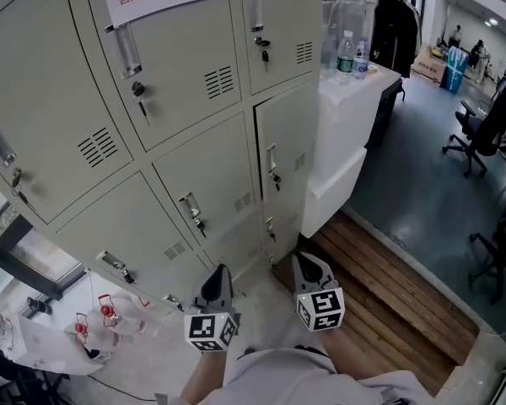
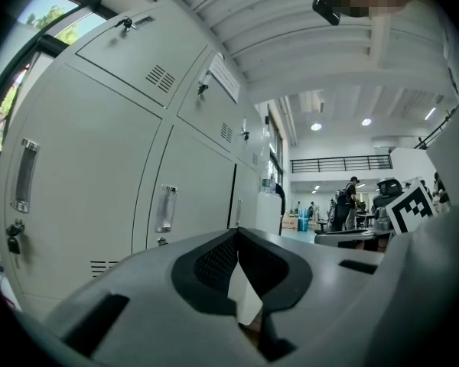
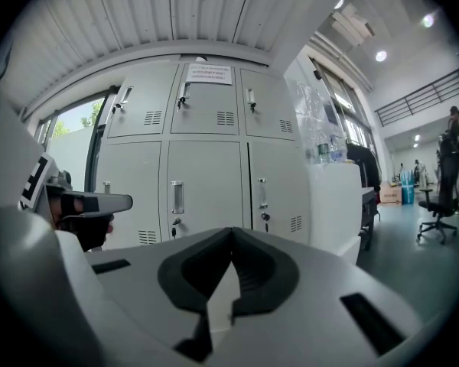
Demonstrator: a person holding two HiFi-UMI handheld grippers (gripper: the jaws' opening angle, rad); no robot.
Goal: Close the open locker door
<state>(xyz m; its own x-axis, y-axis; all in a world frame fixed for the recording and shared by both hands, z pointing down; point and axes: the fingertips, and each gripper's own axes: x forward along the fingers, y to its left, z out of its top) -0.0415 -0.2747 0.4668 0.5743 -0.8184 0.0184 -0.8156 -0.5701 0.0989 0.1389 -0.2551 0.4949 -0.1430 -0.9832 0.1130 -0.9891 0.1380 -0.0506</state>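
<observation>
A bank of beige lockers (image 1: 152,142) fills the head view. The middle door of the right column (image 1: 285,154) stands slightly ajar, with a dark gap along its top and left edges. The same door shows in the right gripper view (image 3: 279,193), and its edge in the left gripper view (image 2: 243,201). My left gripper (image 1: 222,270) and right gripper (image 1: 302,260) hang side by side low in front of the lockers, short of the doors and touching nothing. Both are shut with nothing between the jaws: left gripper (image 2: 237,234), right gripper (image 3: 232,232).
A white counter (image 1: 354,116) with water bottles (image 1: 346,53) stands right of the lockers. Wooden planks (image 1: 379,294) cover the floor below it. Office chairs (image 1: 481,133) and people stand far right. A clear bag with red items (image 1: 105,315) lies at lower left.
</observation>
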